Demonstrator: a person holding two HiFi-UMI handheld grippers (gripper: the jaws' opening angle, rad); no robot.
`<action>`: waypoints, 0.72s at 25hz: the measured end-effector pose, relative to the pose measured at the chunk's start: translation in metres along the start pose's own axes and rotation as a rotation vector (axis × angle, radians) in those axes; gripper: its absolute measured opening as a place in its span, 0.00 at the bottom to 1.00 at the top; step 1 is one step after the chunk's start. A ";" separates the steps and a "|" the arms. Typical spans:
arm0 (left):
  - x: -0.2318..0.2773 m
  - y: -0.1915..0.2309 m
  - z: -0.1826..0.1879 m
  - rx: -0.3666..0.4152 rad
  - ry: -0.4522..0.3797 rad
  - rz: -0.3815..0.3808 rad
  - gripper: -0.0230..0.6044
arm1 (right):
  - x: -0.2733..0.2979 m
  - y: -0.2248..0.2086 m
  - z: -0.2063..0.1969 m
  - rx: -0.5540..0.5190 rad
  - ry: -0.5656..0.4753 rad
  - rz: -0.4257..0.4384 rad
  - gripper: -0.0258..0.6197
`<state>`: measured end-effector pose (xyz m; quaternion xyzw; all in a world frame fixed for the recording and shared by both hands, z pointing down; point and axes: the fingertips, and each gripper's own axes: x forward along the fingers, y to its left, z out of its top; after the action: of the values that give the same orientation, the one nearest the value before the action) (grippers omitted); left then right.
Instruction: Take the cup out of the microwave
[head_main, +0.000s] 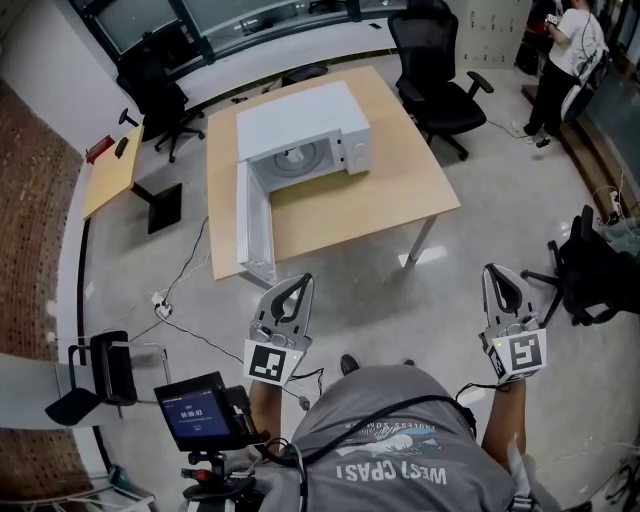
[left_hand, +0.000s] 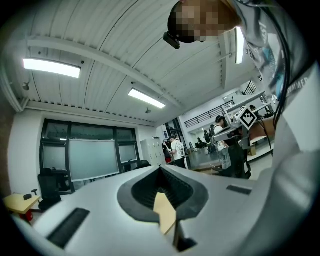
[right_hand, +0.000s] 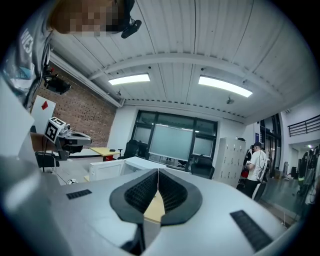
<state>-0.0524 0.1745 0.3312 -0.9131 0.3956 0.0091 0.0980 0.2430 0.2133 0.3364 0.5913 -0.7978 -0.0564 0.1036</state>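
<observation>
Can't pick out the cup inside the open microwave, sitting at twelve o'clock on the table, door swung toward seven. Down at six: left gripper, right gripper, both pinched closed, holding nothing.

The person's grey T-shirt bore large white letters, upside down in the head view, reading roughly "WEST COAST". The smaller line above them was illegible. Digits on the small black tripod-mounted screen were too small to read.
</observation>
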 end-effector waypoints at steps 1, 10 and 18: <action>0.000 0.005 -0.002 -0.001 0.000 -0.001 0.08 | 0.004 0.003 0.000 0.001 0.003 -0.003 0.06; -0.014 0.060 -0.009 -0.006 -0.009 -0.006 0.08 | 0.048 0.040 0.021 -0.009 0.003 -0.001 0.06; -0.024 0.095 -0.012 0.005 -0.039 -0.012 0.08 | 0.085 0.070 0.038 -0.022 0.003 0.020 0.06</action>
<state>-0.1388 0.1261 0.3286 -0.9149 0.3883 0.0252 0.1078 0.1452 0.1514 0.3228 0.5823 -0.8027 -0.0633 0.1121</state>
